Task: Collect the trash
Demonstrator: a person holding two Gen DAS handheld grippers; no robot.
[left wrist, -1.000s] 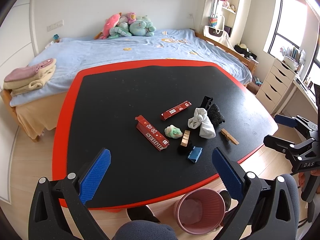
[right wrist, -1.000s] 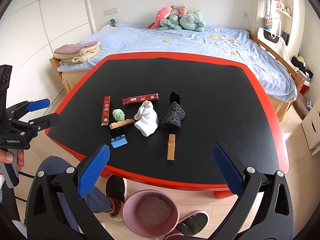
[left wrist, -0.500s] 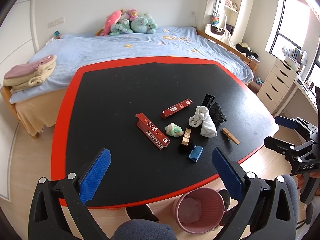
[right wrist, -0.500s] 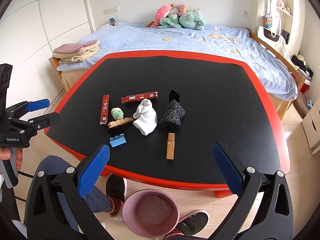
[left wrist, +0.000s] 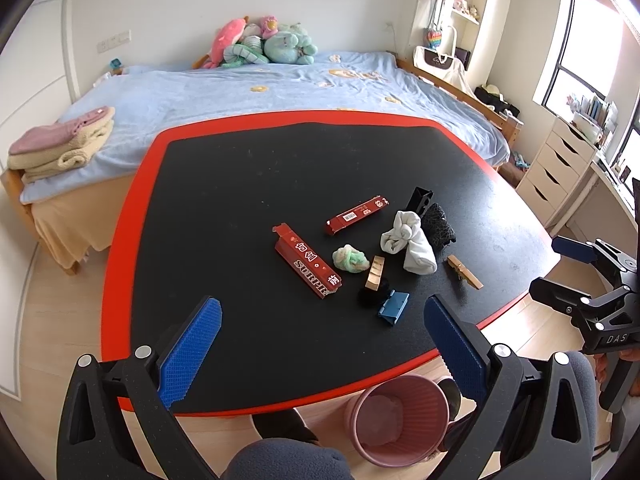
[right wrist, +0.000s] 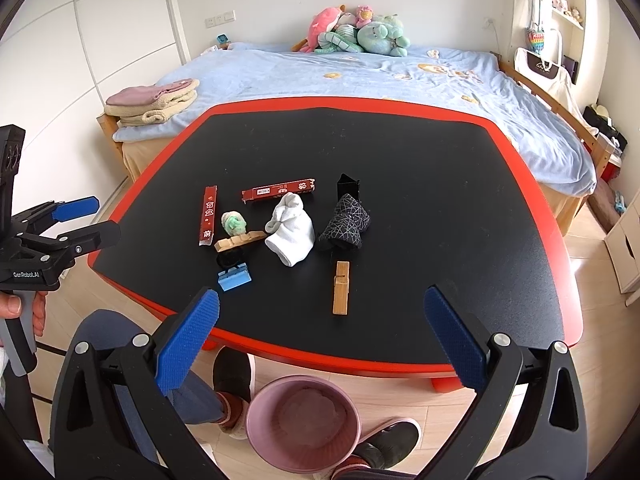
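On the black table with a red rim (left wrist: pixel 120 248) lie two red cartons (left wrist: pixel 308 266) (left wrist: pixel 357 215), a crumpled green-white wad (left wrist: pixel 351 258), a white sock (left wrist: pixel 408 240), a black sock (left wrist: pixel 439 225), two wooden clothespins (left wrist: pixel 465 266) (left wrist: pixel 375 273) and a blue clip (left wrist: pixel 393 307). A pink bin (left wrist: pixel 396 420) stands on the floor below the near edge. My left gripper (left wrist: pixel 320 340) is open and empty above the near edge. My right gripper (right wrist: pixel 320 336) is open and empty, also short of the items; the bin (right wrist: pixel 304 424) shows below it.
A bed with a blue cover (left wrist: pixel 280 88), plush toys (left wrist: pixel 264 44) and folded towels (left wrist: pixel 60 148) stands behind the table. White drawers (left wrist: pixel 560 168) are at the right. The person's feet (right wrist: pixel 232 376) and knee are by the bin.
Both grippers have drifted slightly closer over the table; the items sit a little lower in view. Nothing was taken hold of; the jaws stay open.
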